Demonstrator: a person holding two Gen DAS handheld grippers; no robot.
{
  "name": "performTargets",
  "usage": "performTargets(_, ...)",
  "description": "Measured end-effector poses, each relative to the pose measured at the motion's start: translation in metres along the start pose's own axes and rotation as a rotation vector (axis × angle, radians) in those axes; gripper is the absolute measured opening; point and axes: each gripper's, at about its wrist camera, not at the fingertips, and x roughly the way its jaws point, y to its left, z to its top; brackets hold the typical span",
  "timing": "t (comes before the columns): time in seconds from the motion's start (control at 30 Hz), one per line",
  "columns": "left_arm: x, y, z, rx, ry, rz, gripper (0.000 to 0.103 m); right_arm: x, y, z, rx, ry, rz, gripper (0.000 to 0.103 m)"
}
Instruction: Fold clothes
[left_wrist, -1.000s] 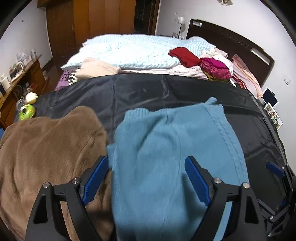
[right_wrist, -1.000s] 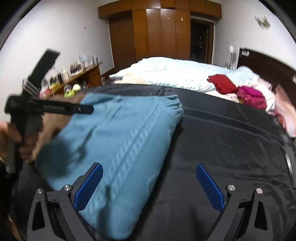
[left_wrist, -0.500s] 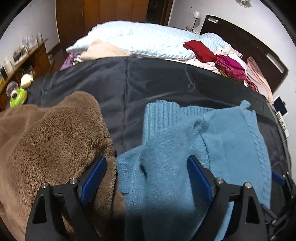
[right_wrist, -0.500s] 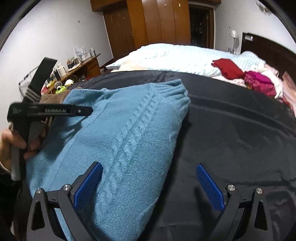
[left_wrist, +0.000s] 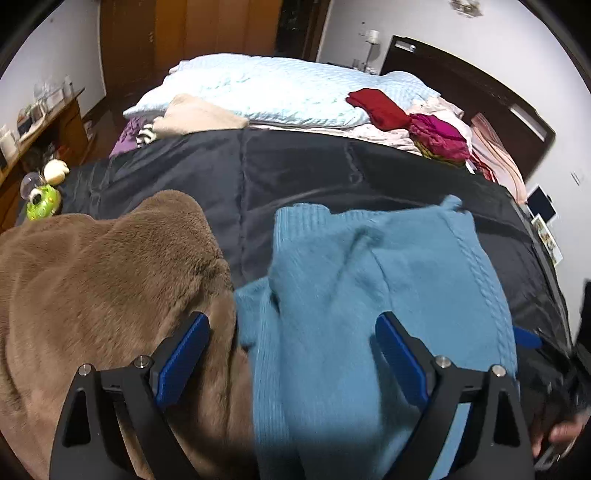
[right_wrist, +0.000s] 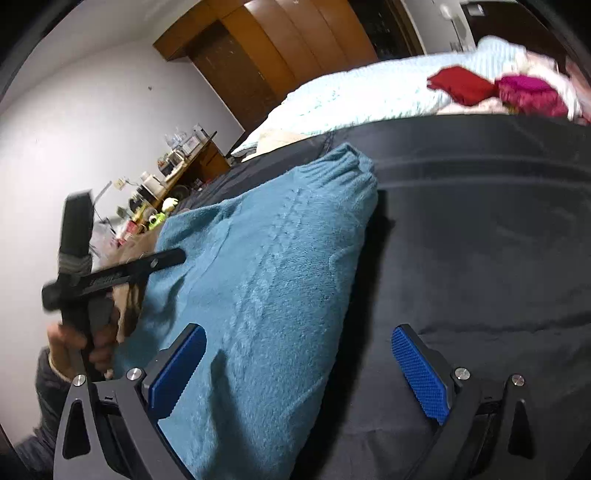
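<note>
Two garments share the dark bed cover (left_wrist: 295, 173): a brown fleece (left_wrist: 110, 280) beside the partly folded blue sweater (left_wrist: 369, 295). Both tongs, left (left_wrist: 291, 354) and right (right_wrist: 299, 369), hang spread, gripping nothing; better to pinch an edge squarely, then fold flat.

**Blue sweater and brown fleece on the bed**

The blue sweater (left_wrist: 369, 295) is a cable-knit, lying folded over itself across the centre and lower right of the left wrist view, ribbed hem toward the top of the frame. In the right wrist view the sweater (right_wrist: 266, 288) fills the centre-left, its ribbed edge at upper centre, cable pattern running down the middle. The brown fleece (left_wrist: 103, 288), plush and rumpled, fills the lower left of the left wrist view, touching the sweater's left edge.
</note>
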Motion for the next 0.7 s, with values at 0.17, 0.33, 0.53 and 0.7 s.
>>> performTargets(0.17, 0.006, -0.003, -0.011, 0.051, 0.03, 0.021, 0.094, 0.025, 0.002, 0.003, 0.02, 0.057, 0.026, 0.102)
performTargets(0.33, 0.011, -0.002, -0.011, 0.049, 0.027, 0.015, 0.094, 0.041, 0.014, 0.005, -0.019, 0.085, 0.041, 0.102)
performTargets(0.53, 0.015, -0.002, -0.014, 0.049, 0.025, 0.019, 0.094, 0.053, 0.032, 0.003, -0.087, 0.063, 0.009, 0.085)
performTargets(0.7, 0.016, -0.006, -0.014, 0.033, 0.043, -0.004, 0.094, 0.037, 0.022, 0.0, -0.051, 0.036, 0.025, 0.061)
